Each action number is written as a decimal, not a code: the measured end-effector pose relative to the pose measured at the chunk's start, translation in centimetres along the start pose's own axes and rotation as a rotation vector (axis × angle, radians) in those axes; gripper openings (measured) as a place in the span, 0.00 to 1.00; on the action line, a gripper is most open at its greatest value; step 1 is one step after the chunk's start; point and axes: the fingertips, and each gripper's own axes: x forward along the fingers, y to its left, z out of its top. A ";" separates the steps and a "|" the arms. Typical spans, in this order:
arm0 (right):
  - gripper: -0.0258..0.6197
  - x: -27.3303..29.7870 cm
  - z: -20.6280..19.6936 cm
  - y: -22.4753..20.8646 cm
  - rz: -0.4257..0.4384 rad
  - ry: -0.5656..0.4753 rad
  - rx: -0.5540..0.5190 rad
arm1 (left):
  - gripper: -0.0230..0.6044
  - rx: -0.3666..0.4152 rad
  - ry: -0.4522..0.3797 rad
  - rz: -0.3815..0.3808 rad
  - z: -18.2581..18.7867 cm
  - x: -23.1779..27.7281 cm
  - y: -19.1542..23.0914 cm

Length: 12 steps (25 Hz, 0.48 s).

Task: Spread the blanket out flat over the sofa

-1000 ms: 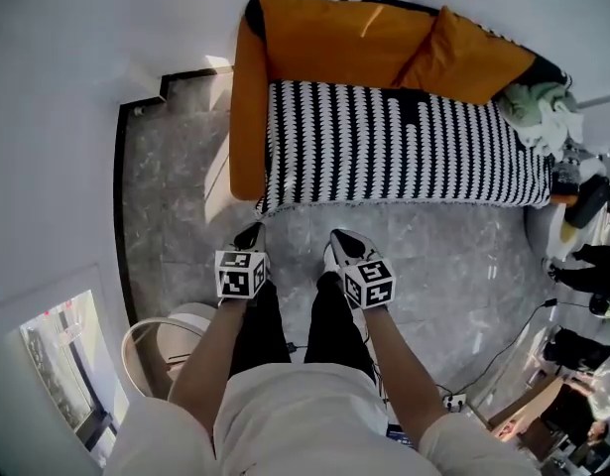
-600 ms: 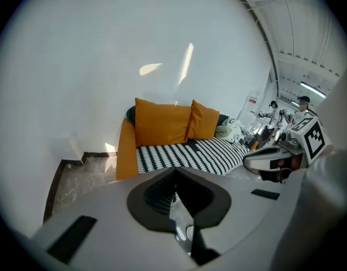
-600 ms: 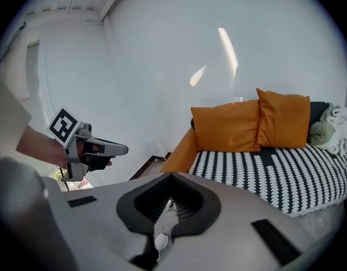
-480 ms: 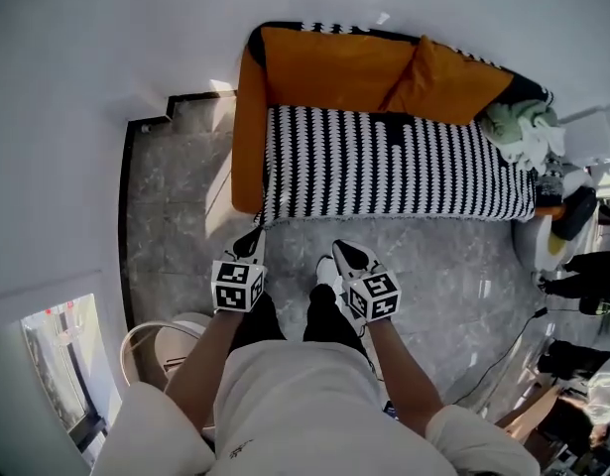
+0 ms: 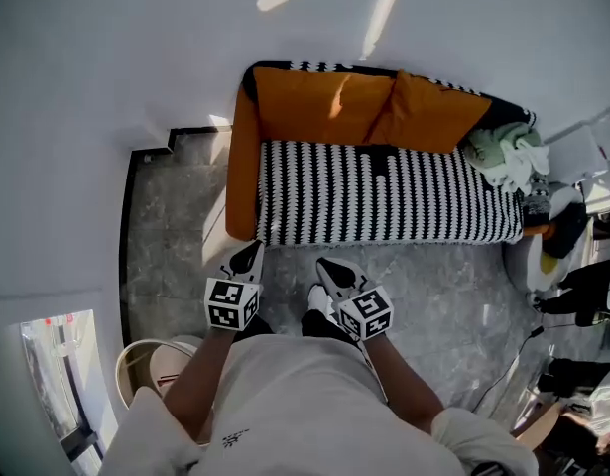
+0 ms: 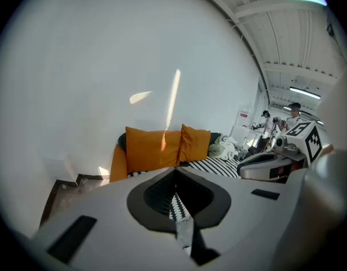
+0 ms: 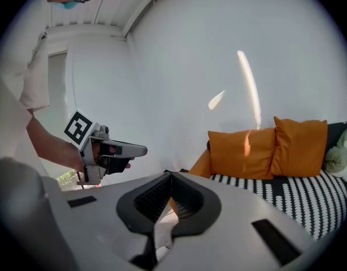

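Black-and-white striped knitted blanket (image 5: pixel 384 191) is lying flat on the orange sofa (image 5: pixel 324 107) while the left gripper (image 5: pixel 248 257) and right gripper (image 5: pixel 326 266), both closed empty, are pointing downward toward it.

Saw the stripy black-and-white blanket (image 5: pixel 384 191) spread flat over the seat of the orange sofa (image 5: pixel 243 177), covered it side to side, front edge hung down.

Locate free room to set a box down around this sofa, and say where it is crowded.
Free: the blanket between the orange armrest and the clothes pile; the grey floor before the sofa. Crowded: the sofa's right end and beyond.
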 end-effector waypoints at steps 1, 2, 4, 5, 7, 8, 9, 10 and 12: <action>0.08 -0.4 0.7 -0.1 0.008 -0.013 -0.006 | 0.07 0.002 -0.012 0.001 0.6 -0.1 -0.5; 0.08 -0.8 1.3 -0.2 0.014 -0.026 -0.011 | 0.07 0.004 -0.023 0.002 1.2 -0.2 -0.9; 0.08 -1.6 2.4 -0.5 0.026 -0.049 -0.022 | 0.07 0.003 -0.042 0.007 2.2 -0.6 -1.8; 0.08 -2.0 2.9 -0.6 0.033 -0.057 -0.029 | 0.07 0.001 -0.052 0.013 2.5 -0.8 -2.1; 0.08 -2.8 3.5 -0.9 0.049 -0.071 -0.042 | 0.07 -0.006 -0.072 0.026 3.1 -1.1 -2.8; 0.08 -3.1 3.8 -1.2 0.055 -0.077 -0.048 | 0.07 -0.009 -0.082 0.033 3.3 -1.2 -3.1; 0.08 -3.4 4.0 -1.4 0.060 -0.082 -0.053 | 0.07 -0.011 -0.092 0.041 3.5 -1.3 -3.4; 0.08 -3.6 4.2 -1.7 0.066 -0.085 -0.059 | 0.07 -0.013 -0.100 0.050 3.6 -1.3 -3.7; 0.08 -4.0 4.5 -2.0 0.079 -0.089 -0.070 | 0.07 -0.014 -0.111 0.065 3.9 -1.5 -4.3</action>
